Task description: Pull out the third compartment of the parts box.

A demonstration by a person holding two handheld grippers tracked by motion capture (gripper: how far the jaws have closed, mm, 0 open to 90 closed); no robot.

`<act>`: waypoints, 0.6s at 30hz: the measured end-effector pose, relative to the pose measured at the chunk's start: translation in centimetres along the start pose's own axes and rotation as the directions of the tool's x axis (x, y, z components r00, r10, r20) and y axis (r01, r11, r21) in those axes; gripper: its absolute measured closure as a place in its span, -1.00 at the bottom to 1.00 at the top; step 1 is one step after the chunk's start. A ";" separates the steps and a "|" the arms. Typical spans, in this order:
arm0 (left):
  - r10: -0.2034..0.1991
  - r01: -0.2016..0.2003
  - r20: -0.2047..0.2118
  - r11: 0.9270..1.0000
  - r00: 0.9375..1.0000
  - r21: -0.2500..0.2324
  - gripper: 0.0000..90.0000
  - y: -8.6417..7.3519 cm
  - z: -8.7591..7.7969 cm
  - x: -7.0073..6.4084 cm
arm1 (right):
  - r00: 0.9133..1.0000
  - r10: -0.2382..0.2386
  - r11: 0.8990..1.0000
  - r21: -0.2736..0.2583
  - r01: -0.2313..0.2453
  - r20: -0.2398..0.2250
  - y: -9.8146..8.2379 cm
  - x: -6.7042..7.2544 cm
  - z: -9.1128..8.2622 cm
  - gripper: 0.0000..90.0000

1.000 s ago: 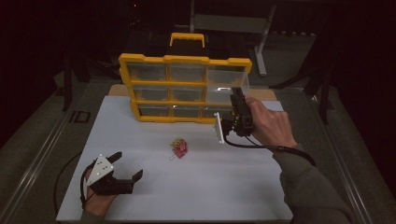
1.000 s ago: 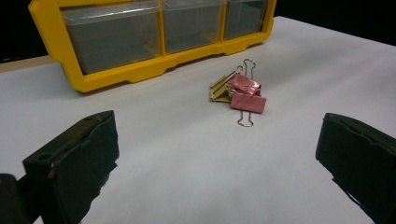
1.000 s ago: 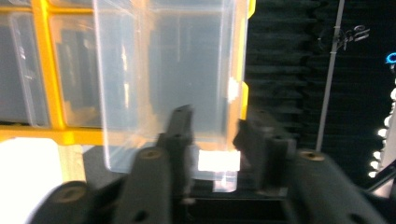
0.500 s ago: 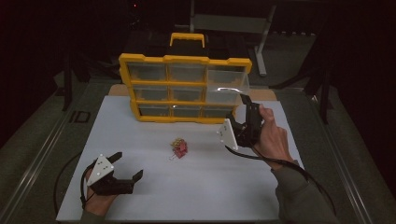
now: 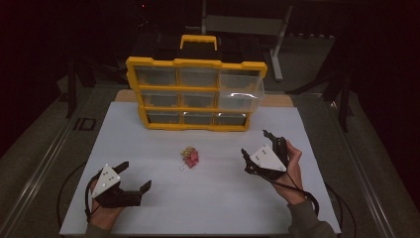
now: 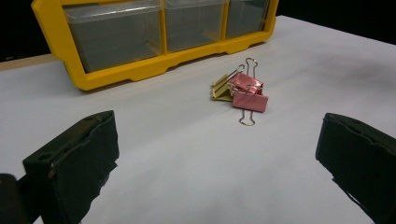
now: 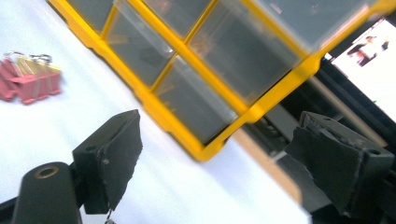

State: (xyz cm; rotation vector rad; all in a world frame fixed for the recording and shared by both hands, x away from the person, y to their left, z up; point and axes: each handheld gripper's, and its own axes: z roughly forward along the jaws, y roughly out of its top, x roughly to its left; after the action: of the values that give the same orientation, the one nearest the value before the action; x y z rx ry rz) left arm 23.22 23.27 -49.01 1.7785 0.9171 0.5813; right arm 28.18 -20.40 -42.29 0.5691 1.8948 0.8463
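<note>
Small pile of binder clips (image 5: 189,156) sitting mid-table on the white tabletop (image 5: 208,208), well in front of the yellow drawer organizer (image 5: 195,94). Looks like two pink ones plus a yellowish one tangled together, silver wire handles sticking up and out. One clear drawer (image 5: 239,94) on the organizer's right side is pulled out a bit. Left gripper (image 5: 130,178) rests near the front edge, jaws spread wide, nothing in them. Right gripper (image 5: 257,144) has just been opening its jaws, also empty, off to the clips' right.
</note>
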 end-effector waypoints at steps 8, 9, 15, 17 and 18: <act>-0.007 0.007 -0.005 1.000 1.000 -0.004 -1.00 -0.1 -0.2 0.1 | 0.975 0.206 0.978 -0.009 -0.208 -0.087 -3.7 0.6 -1.2 -0.67; -0.007 0.007 -0.005 1.000 1.000 -0.003 -1.00 -0.1 -0.2 0.1 | 0.968 0.230 0.973 -0.002 -0.232 -0.096 -4.2 0.5 -1.3 -0.67; -0.008 0.008 -0.009 1.000 1.000 0.000 -1.00 -0.1 -0.2 0.1 | 0.914 0.381 0.923 -0.008 -0.386 -0.140 -6.7 0.1 -2.1 -0.69; -0.011 0.011 -0.010 1.000 1.000 0.002 -1.00 -0.1 -0.2 0.1 | 0.896 0.417 0.906 -0.015 -0.424 -0.150 -7.4 0.1 -2.5 -0.70; -0.013 0.013 -0.009 1.000 1.000 0.002 -1.00 0.0 -0.2 0.1 | 0.886 0.437 0.895 -0.019 -0.445 -0.154 -7.8 0.1 -2.6 -0.70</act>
State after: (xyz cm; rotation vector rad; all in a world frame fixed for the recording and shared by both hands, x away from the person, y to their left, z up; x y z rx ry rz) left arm 23.13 23.52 -48.96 1.7717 0.9356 0.5805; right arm 25.50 -26.23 -47.43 0.9505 1.8936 1.2589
